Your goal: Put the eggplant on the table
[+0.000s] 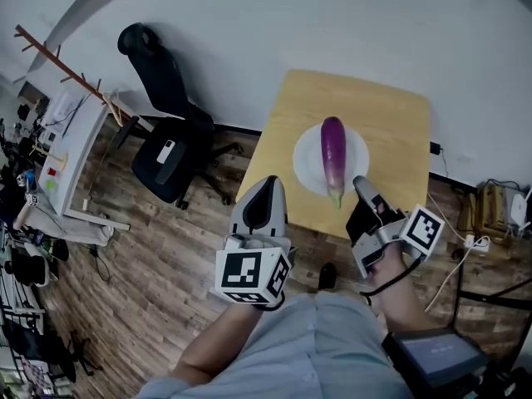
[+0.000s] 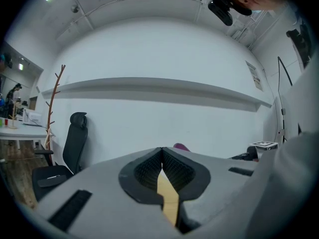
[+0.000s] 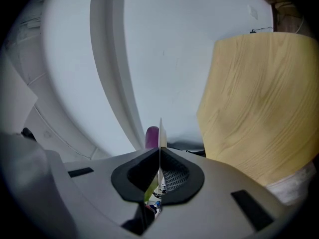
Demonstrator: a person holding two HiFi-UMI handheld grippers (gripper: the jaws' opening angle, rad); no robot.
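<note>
A purple eggplant [image 1: 333, 150] lies lengthwise on a white plate [image 1: 307, 160] on the small wooden table [image 1: 391, 115]. Both grippers are held level in front of the table's near edge. My left gripper [image 1: 268, 183] is at the table's near-left corner, shut and holding nothing. My right gripper [image 1: 359, 181] is just right of the eggplant's green stem end, also shut and holding nothing. Over the closed tips of the left gripper [image 2: 162, 149], only the top of the eggplant [image 2: 182, 147] peeks. Past the closed right gripper [image 3: 159, 150], the eggplant [image 3: 151, 136] and the tabletop [image 3: 254, 113] show.
A black office chair [image 1: 166, 131] stands left of the table on the wood floor. Further left are a white desk [image 1: 71, 148] and a wooden coat rack [image 1: 66, 69]. Cables and a power strip [image 1: 478, 238] lie at the right. A white wall runs behind the table.
</note>
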